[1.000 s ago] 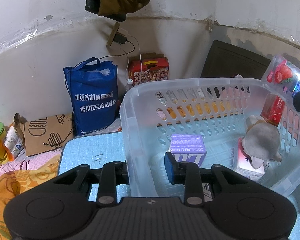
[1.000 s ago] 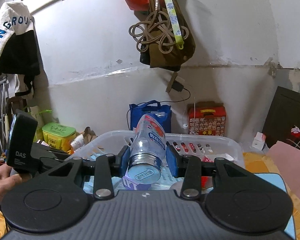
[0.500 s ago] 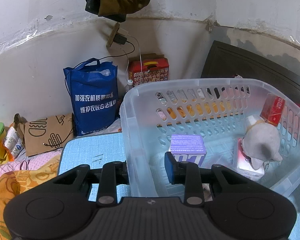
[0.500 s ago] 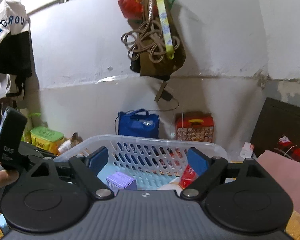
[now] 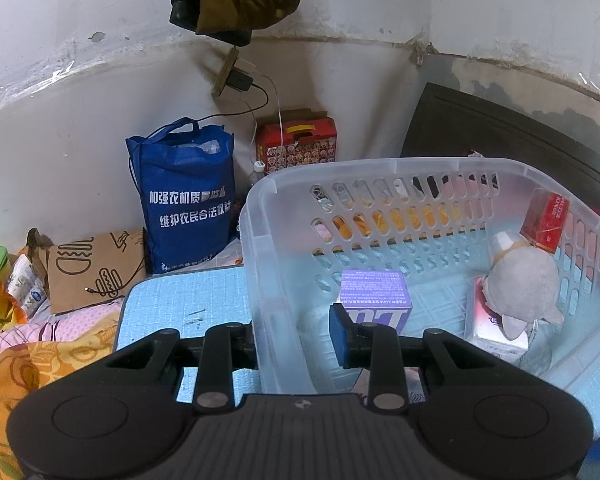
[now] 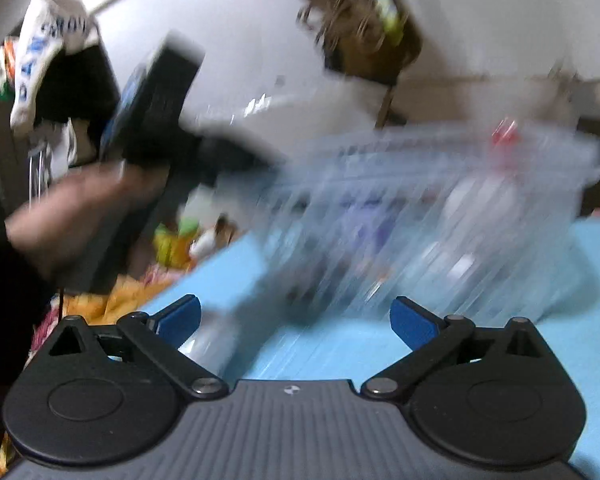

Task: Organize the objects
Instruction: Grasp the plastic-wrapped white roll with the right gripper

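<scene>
Blue mat [image 6: 340, 344] beneath spread right claw [image 6: 296, 318]

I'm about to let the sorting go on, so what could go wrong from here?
The left tool straddles the clear basket's near wall, one finger outside and one inside, so pulling away carelessly may drag or tip the basket. Inside, the red box leans high against the side above the grey plush toy and could slide down. The right tool is open and its view is blurred, so its aim is hard to judge.
</scene>
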`<state>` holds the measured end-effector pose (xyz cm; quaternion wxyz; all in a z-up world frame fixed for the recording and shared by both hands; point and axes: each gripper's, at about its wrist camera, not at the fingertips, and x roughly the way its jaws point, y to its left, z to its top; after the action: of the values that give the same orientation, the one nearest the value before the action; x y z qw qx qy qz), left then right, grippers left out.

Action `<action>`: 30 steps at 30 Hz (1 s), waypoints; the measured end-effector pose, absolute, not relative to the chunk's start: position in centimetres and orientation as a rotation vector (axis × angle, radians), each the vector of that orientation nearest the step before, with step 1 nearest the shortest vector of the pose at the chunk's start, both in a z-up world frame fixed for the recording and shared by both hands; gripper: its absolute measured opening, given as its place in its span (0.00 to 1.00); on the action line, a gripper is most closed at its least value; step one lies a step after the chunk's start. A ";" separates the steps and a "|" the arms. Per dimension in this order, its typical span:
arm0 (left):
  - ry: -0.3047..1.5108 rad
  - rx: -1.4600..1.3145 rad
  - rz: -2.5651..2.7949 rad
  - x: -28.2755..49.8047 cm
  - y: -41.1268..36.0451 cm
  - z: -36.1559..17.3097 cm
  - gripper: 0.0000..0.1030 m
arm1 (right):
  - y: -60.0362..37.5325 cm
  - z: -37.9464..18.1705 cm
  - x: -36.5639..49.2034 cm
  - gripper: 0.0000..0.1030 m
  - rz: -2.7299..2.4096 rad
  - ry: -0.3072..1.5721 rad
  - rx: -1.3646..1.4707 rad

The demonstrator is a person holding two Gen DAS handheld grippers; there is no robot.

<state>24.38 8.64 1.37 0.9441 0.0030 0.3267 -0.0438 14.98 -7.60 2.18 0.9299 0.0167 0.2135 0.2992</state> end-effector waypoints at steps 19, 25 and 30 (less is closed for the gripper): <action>0.659 0.005 -0.091 24.3 8.5 1.3 0.34 | -3.8 0.2 14.4 0.56 0.722 0.512 -0.042; 0.657 0.000 -0.093 24.3 8.5 1.3 0.34 | -9.7 1.4 13.9 0.54 0.624 0.454 0.048; 0.653 -0.006 -0.093 24.3 8.6 1.3 0.35 | -13.3 1.7 12.6 0.54 0.558 0.428 0.087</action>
<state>24.31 8.55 1.32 0.9461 -0.0031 0.3205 -0.0457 12.57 -13.26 1.73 0.9379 0.0424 0.2094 0.2732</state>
